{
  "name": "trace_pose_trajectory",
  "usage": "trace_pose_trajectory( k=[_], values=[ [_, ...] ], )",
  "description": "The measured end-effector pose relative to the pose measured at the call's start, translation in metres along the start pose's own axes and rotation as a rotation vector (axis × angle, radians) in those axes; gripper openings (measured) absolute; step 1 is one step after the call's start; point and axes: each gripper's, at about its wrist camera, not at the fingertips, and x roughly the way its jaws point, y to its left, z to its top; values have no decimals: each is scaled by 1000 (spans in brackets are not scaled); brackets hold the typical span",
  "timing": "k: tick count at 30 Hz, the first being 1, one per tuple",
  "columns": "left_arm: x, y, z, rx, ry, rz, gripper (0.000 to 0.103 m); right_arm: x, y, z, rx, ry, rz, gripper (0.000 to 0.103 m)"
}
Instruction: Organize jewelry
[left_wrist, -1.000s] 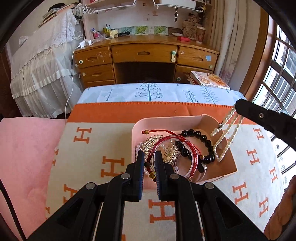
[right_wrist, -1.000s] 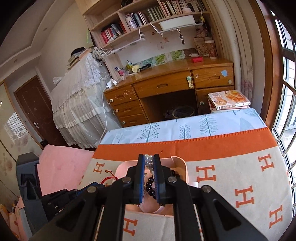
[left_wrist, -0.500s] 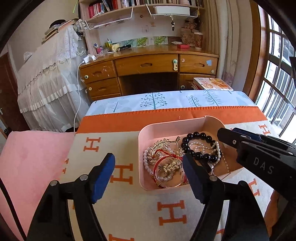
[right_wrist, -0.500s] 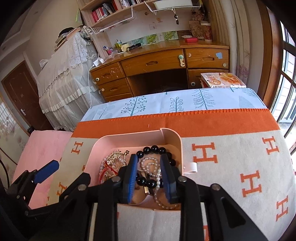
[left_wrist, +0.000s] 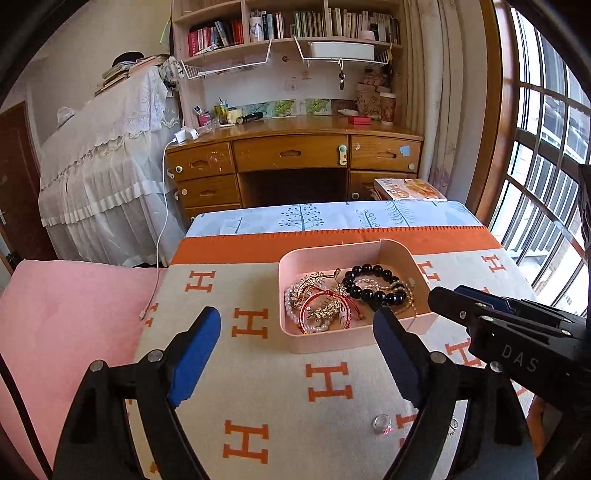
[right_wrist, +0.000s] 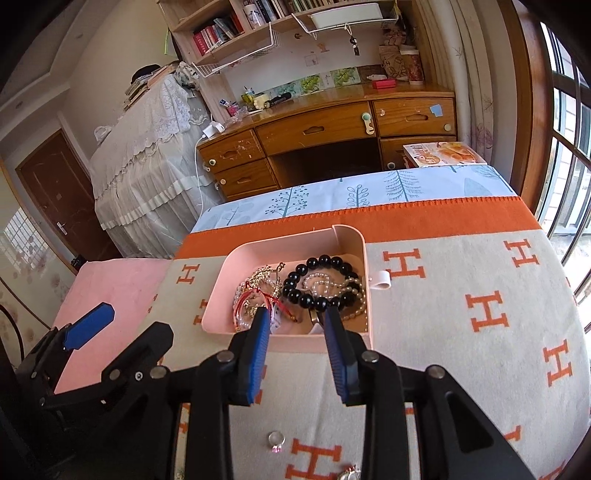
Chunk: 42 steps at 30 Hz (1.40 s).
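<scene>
A pink tray (left_wrist: 325, 341) (right_wrist: 221, 288) sits on the orange-and-cream blanket. It holds a black bead bracelet (left_wrist: 365, 282) (right_wrist: 317, 275), a white pearl strand (right_wrist: 323, 286), a red bangle (left_wrist: 325, 308) and gold pieces (left_wrist: 314, 282). My left gripper (left_wrist: 295, 332) is open and empty, just in front of the tray. My right gripper (right_wrist: 297, 325) is open and empty at the tray's near wall; it also shows in the left wrist view (left_wrist: 480, 306). A silver ring (left_wrist: 382, 422) (right_wrist: 276, 439) lies on the blanket near me.
A small metal trinket (right_wrist: 351, 472) lies at the blanket's near edge. A pink cover (left_wrist: 66, 310) lies to the left. A wooden desk (left_wrist: 295, 162) stands beyond the bed, a magazine (left_wrist: 406, 186) beside it, and windows (left_wrist: 546, 166) on the right.
Both grippers opened: the left let go of the red bangle, the right dropped the pearl strand into the tray. Both pulled back and up from the tray.
</scene>
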Motion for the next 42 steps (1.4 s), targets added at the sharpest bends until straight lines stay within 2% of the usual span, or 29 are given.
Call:
trace_pose_trajectory(
  k=[5, 18, 35, 42],
  values=[
    [-30, 8, -11, -26, -23, -7, 88, -29, 5, -14, -6, -19, 13, 31],
    [-84, 13, -45, -37, -27, 0, 89, -83, 16, -62, -54, -24, 41, 31],
    [-109, 19, -105, -26, 75, -12, 89, -117, 29, -132, -132, 18, 44, 31],
    [-100, 23, -140, -6, 164, -10, 89, -112, 34, -154, -211, 68, 13, 31]
  ],
)
